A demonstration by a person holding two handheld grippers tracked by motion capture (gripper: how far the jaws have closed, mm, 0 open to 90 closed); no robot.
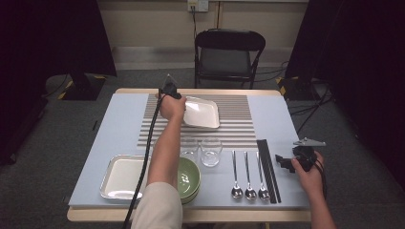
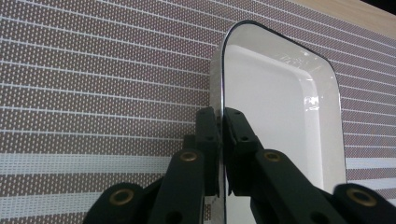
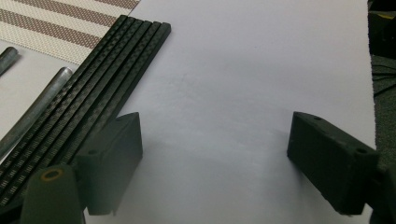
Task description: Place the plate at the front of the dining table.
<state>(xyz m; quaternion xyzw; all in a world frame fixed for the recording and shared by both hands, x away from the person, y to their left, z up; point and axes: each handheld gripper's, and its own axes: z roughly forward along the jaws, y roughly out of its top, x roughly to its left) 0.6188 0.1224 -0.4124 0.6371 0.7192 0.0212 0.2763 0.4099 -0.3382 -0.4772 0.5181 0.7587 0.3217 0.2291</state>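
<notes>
Even overhead light in the high view; the pale blue table cover [image 1: 114,124] is bright, dark curtains at both sides go near black. Soft, short shadows under the dishes. Slightly soft, low resolution overall. Left gripper view: sharp on the striped woven placemat [image 2: 93,79]; white glare streak on the glossy white square plate [image 2: 280,107]; near jaws a bit soft. Right gripper view: dimmer, greyish, diffuse shadows under the jaws, foreground blurred.
</notes>
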